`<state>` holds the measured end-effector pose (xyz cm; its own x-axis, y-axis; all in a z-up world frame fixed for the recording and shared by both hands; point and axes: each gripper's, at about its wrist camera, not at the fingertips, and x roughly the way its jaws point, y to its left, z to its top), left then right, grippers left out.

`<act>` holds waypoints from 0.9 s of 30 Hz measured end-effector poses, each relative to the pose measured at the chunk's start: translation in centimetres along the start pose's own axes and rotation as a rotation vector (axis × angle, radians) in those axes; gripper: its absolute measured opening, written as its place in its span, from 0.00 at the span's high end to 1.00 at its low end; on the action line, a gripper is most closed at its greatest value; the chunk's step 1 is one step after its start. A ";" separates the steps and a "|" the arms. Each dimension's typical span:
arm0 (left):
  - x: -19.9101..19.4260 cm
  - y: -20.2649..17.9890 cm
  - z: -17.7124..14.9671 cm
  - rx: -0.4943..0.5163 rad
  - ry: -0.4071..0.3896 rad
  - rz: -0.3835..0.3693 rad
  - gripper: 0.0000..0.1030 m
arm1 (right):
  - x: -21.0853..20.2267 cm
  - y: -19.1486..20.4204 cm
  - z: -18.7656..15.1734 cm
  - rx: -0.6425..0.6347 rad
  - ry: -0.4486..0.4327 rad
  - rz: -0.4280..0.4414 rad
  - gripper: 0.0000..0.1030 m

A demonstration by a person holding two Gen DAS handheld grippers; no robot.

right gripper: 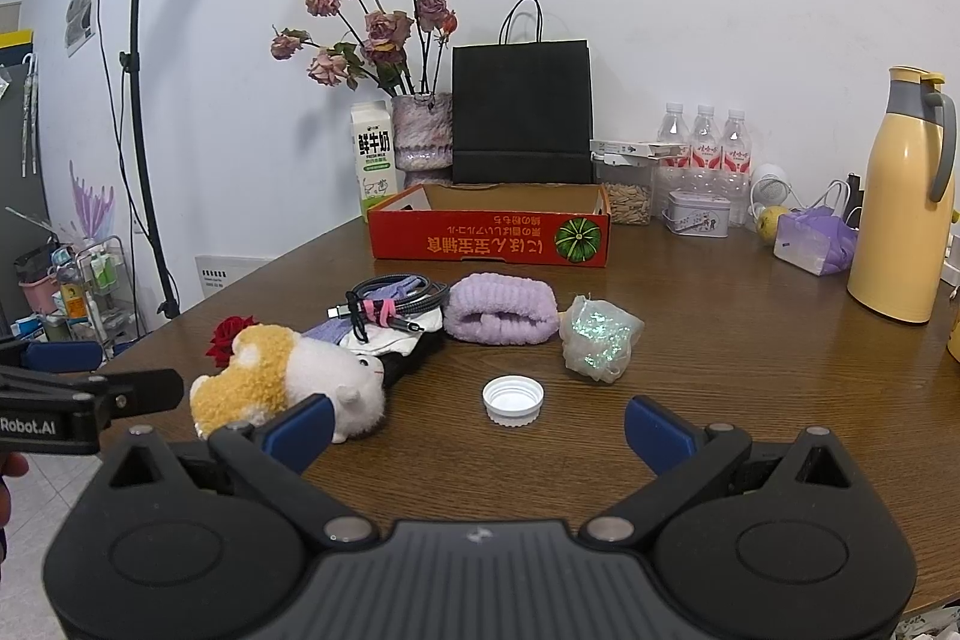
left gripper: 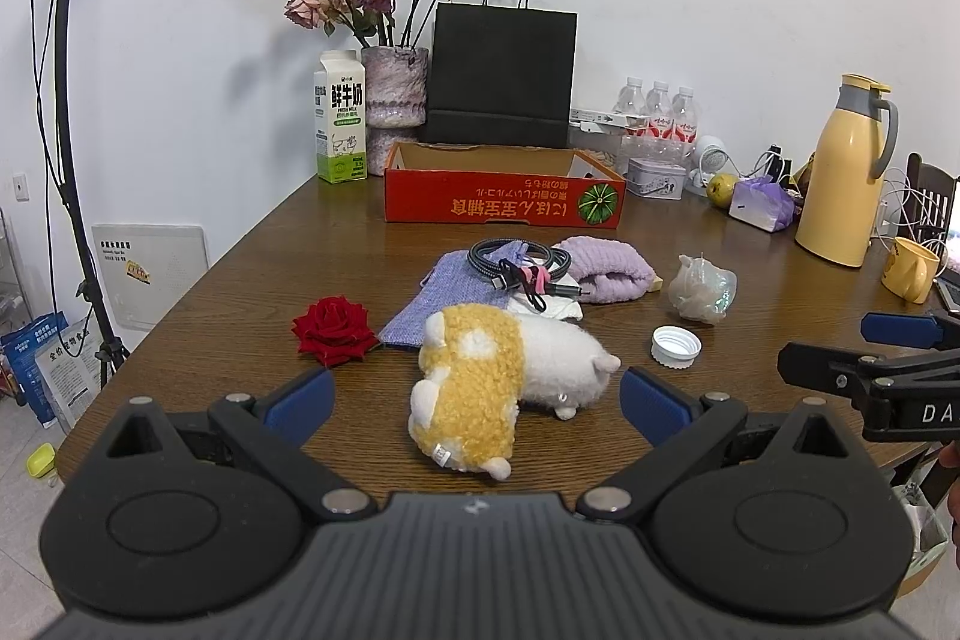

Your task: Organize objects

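Note:
A yellow and white plush toy (left gripper: 492,376) lies on the brown table (left gripper: 240,292), just ahead of my open left gripper (left gripper: 477,397), its near end between the blue pads. Behind it lie a red rose (left gripper: 333,328), a lilac pouch (left gripper: 444,292), coiled cables (left gripper: 522,265), a purple fuzzy cloth (left gripper: 609,268), a glittery wrapped bundle (left gripper: 702,289) and a white bottle cap (left gripper: 676,345). My right gripper (right gripper: 480,427) is open and holds nothing; the bottle cap (right gripper: 513,400) sits just ahead of it, the plush toy (right gripper: 288,382) by its left finger. An open red cardboard box (right gripper: 489,235) stands further back.
Along the wall stand a milk carton (left gripper: 340,124), a vase of dried roses (left gripper: 393,112), a black paper bag (left gripper: 501,79), water bottles (left gripper: 660,106), a tin (left gripper: 657,178) and a yellow thermos (left gripper: 843,172). A yellow mug (left gripper: 909,268) sits at far right. A lamp stand (right gripper: 141,100) rises left.

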<state>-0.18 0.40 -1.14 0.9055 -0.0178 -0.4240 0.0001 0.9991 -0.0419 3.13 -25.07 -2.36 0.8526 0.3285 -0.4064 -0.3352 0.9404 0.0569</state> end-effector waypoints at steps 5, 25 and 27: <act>0.1 0.2 0.0 -0.009 -0.003 0.003 0.00 | 0.0 0.0 -0.1 0.000 0.002 0.000 0.00; 2.9 0.4 0.0 0.007 0.043 0.003 0.00 | 2.5 -0.8 -1.1 0.006 0.038 0.001 0.00; 3.4 0.5 0.0 0.008 0.051 0.008 0.00 | 3.0 -0.9 -1.2 0.007 0.046 0.002 0.00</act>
<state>2.92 0.87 -2.62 0.8825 -0.0120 -0.4701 -0.0034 0.9995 -0.0318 5.51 -25.07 -4.71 0.8327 0.3261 -0.4475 -0.3338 0.9405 0.0641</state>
